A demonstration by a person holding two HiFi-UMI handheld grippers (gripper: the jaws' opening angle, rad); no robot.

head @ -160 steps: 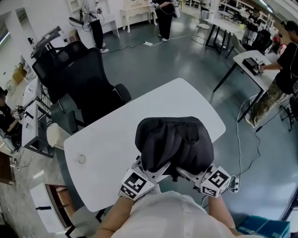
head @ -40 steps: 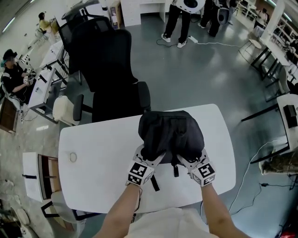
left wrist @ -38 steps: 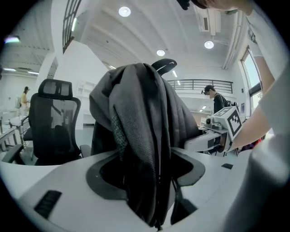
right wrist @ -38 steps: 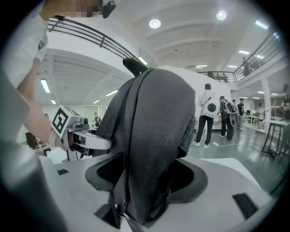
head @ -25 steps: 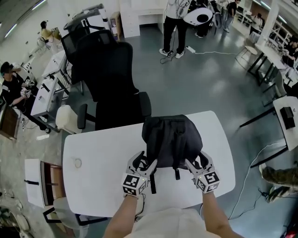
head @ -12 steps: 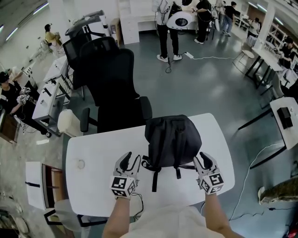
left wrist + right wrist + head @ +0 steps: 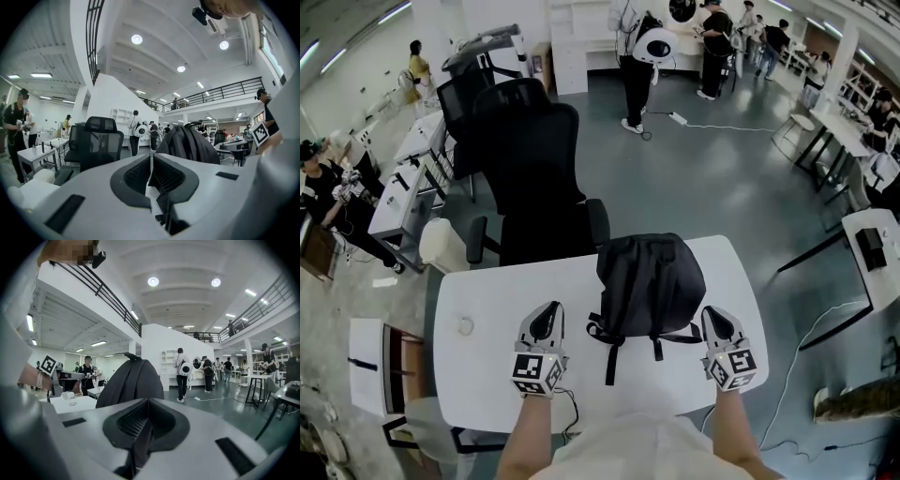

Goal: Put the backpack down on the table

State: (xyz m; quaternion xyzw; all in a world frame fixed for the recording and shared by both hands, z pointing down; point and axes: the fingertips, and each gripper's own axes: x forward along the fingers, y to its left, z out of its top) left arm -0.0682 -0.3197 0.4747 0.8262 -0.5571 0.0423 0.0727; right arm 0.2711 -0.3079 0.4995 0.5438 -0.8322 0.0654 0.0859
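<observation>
The black backpack [image 7: 650,281] stands upright on the white table [image 7: 487,300], its straps [image 7: 610,361] trailing toward the near edge. My left gripper [image 7: 548,312] hovers to the left of it, apart from it; its jaws are closing and meet on nothing. On the other side my right gripper [image 7: 715,317] is likewise clear of the bag, its jaws closing together, empty. In the left gripper view the backpack [image 7: 190,143] rises beyond the touching fingertips of the left gripper [image 7: 151,159]. The right gripper view has the backpack [image 7: 131,380] to the left of the right gripper [image 7: 147,404].
A black office chair [image 7: 534,178] stands right behind the table's far edge. A small ring-like object [image 7: 466,326] lies on the table at the left. White desks [image 7: 403,178] and several people are at the left and back of the room.
Both grippers have let go of the backpack, drawn outward and up away from it, and their jaws have gone from wide open to shut. The backpack stays on the table.
</observation>
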